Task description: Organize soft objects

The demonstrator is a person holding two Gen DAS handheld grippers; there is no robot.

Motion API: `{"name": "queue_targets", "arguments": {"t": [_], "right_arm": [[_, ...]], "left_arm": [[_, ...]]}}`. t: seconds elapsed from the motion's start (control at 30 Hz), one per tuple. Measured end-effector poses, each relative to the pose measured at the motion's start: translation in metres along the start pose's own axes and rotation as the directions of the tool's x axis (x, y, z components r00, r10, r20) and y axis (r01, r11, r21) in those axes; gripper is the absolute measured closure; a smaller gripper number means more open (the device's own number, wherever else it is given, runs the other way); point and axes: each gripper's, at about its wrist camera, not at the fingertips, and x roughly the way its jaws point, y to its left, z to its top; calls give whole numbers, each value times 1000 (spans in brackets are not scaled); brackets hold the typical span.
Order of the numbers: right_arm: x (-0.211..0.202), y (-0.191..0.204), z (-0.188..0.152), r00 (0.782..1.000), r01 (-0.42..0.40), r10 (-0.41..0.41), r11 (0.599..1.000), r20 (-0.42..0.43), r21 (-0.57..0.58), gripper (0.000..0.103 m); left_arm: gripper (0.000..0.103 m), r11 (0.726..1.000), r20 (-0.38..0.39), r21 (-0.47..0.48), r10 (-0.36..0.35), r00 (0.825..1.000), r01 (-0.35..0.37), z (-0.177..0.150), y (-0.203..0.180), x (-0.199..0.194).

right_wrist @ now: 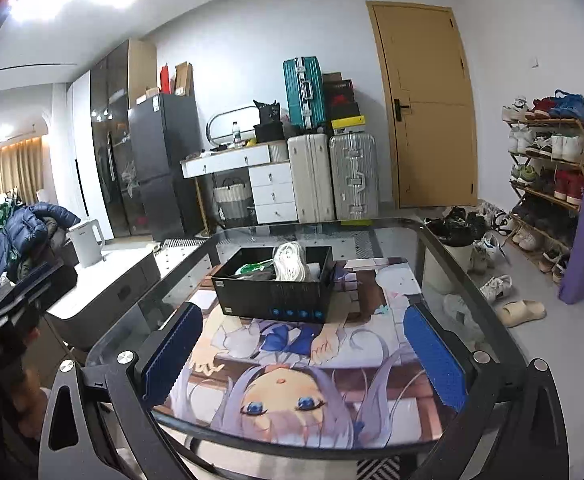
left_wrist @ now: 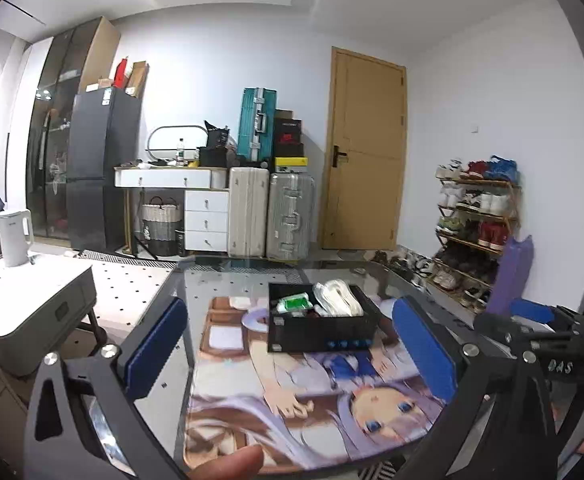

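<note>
Left gripper spread wide over the glass table, blue pads far apart, nothing between them. Right gripper likewise wide open and empty, blue pads well separated. Ahead of the left gripper, slightly right of its centre line, a black box resting on an anime-print mat that covers the table beneath the fingers. Inside the box, a white bundled item toward the right side, a green-and-white packet to its left, some darker contents between them too small to identify. From the right wrist view, the same black box straight ahead, just left of centre, beyond the fingertips and apart from them; white bundle standing up near its middle, green packet to the left of it. Mat running under both right fingers toward the camera. Off to the left of both grippers, a white kettle on a low white cabinet. Far ahead against the wall, suitcases, a white drawer unit, a dark fridge and a tan door. To the right, a shoe rack loaded with shoes, with more shoes and a beige slipper on the floor near it. At the right edge of the left wrist view, part of the other gripper's black frame.
</note>
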Motion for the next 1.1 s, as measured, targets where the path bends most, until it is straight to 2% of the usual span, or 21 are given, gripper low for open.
{"name": "queue_targets", "arguments": {"t": [0.07,0.13,0.23,0.33,0.47,0.57,0.77,1.1], "right_arm": [[-8,5,-9,999,38,-38,999,12,-16,1],[-14,8,-15,1000,25,-25,1000,13,-9,1],[-23,9,-26,1000,-1,0,1000,3,27,1],[-36,11,-32,999,28,-28,1000,44,14,1],[-44,13,-37,998,25,-25,1000,55,-7,1],[-47,10,-39,997,46,-47,999,55,13,1],[-51,15,-40,997,43,-43,999,68,-7,1],[-46,15,-41,998,40,-41,999,45,8,1]], "left_arm": [[0,1000,-9,1,19,1000,-18,-7,0,-8],[0,999,-10,-1,46,999,-46,-15,-2,-18],[0,1000,-1,1,31,1000,-31,-24,-6,-33],[0,999,6,30,29,1000,-29,-31,-13,-42],[0,999,11,51,16,1000,-17,-33,-20,-48],[0,999,21,45,20,1000,-21,-32,-19,-50],[0,999,8,39,11,1000,-11,-32,-17,-49],[0,999,-19,30,-9,1000,9,-34,-17,-46]]}}
